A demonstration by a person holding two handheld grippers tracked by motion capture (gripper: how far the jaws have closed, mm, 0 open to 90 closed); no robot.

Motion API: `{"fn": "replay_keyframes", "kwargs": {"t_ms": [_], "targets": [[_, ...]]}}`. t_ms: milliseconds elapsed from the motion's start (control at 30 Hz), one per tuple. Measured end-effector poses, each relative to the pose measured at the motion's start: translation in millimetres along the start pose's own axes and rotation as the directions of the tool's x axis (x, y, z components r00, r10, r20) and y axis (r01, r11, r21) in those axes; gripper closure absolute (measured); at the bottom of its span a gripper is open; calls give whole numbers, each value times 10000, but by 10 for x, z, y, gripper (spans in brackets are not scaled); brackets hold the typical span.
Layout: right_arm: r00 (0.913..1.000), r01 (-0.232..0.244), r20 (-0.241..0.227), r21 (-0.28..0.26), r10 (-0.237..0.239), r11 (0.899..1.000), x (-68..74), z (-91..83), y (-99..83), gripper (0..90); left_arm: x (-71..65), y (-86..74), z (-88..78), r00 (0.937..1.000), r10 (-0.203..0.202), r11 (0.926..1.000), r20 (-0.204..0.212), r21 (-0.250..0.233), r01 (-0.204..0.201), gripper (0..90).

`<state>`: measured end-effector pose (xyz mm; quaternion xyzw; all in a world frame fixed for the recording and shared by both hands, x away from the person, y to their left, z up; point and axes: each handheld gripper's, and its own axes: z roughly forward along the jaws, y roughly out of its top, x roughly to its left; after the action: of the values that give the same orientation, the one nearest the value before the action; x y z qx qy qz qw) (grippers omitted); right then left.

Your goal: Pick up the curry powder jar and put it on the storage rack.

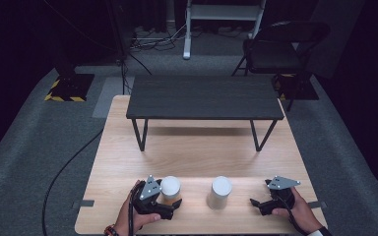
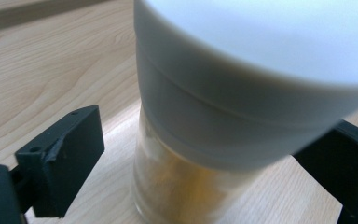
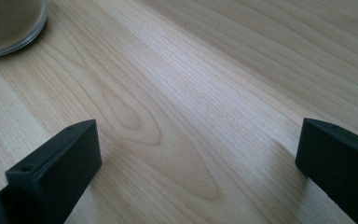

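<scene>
**Left jaws round the near jar, right gripper idle at the front edge**

My left hand (image 1: 128, 216) comes in over the worktop's (image 1: 192, 157) front edge near its left corner, wrist low, knuckles outward; the left gripper (image 1: 170, 202) lies nearly level, grey plate up, nose toward the middle of the worktop; its jaws stand on either side of the left jar (image 1: 170, 191), wide apart; in the left gripper view the jar (image 2: 205, 154) sits between them with bare wood showing between the left jaw and the glass, so no pad presses there; the right jaw is half hidden behind the white lid (image 2: 261, 70), and I cannot tell whether it touches; I count the gripper as open, jar inside, not gripped.

My right hand (image 1: 295, 209) rests at the front edge toward the right corner, dark cuff cut off by the frame; the right gripper (image 1: 257, 204) points left along the edge, jaws spread, nothing between them but wood grain.

The second jar (image 1: 219, 192) stands upright between the two grippers, near the front edge, apart from both; in the right gripper view its glass base (image 3: 9, 23) shows at the top left corner, cropped.

Hard to read: the left jar's contents, a blurred amber tint low in the glass; both lids overexposed; the cable (image 1: 64, 172) trails off the left edge to the floor; the dark bench (image 1: 204, 98) stands across the far half.
</scene>
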<state>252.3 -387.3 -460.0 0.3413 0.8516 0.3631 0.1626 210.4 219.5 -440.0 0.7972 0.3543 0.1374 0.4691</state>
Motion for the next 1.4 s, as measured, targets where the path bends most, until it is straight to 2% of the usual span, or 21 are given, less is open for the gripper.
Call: {"fn": "replay_keyframes", "kwargs": {"t_ms": [133, 200, 333, 367, 400, 567, 733, 933, 1167, 1400], "targets": [[10000, -5, 2, 0, 5, 10000, 1, 1, 1, 0, 29, -25, 32, 10000, -35, 9998, 84, -192, 36, 76], [10000, -6, 1, 0, 6, 10000, 1, 1, 1, 0, 58, -50, 39, 9996, -24, 9993, 269, -369, 33, 118], [10000, -7, 2, -1, 7, 10000, 1, 3, 2, 0, 74, -77, 49, 9995, 10, 9986, 330, -527, 7, 191], [10000, -9, 1, 0, 9, 10000, 1, 3, 2, 0, 90, -76, 61, 9990, 163, 9987, 405, -488, -143, 205], [10000, -7, 1, -1, 7, 10000, 0, 3, 2, 0, 105, -81, 67, 9983, 234, 9984, 536, -517, -206, 257], [10000, -8, 1, -1, 8, 10000, 1, 3, 2, 0, 81, -117, 81, 9977, 557, 9956, 378, -776, -526, 309], [10000, -8, 1, 0, 8, 10000, 0, 3, 3, 0, 35, -78, 76, 9934, 1140, 9912, 115, -689, -1130, 335], [10000, -7, 2, -2, 7, 10000, 0, 3, 2, 0, 54, -123, 74, 9952, 965, 9914, 129, -898, -950, 339], [10000, -8, -1, 0, 8, 10000, 0, 3, 3, 0, 86, -93, 47, 9964, 828, 9917, 193, -1007, -805, 348], [10000, 11, -14, 4, -11, 10000, -3, 4, 5, 0, 98, -54, 53, 9960, 836, 9928, 323, -890, -804, 350]]}}
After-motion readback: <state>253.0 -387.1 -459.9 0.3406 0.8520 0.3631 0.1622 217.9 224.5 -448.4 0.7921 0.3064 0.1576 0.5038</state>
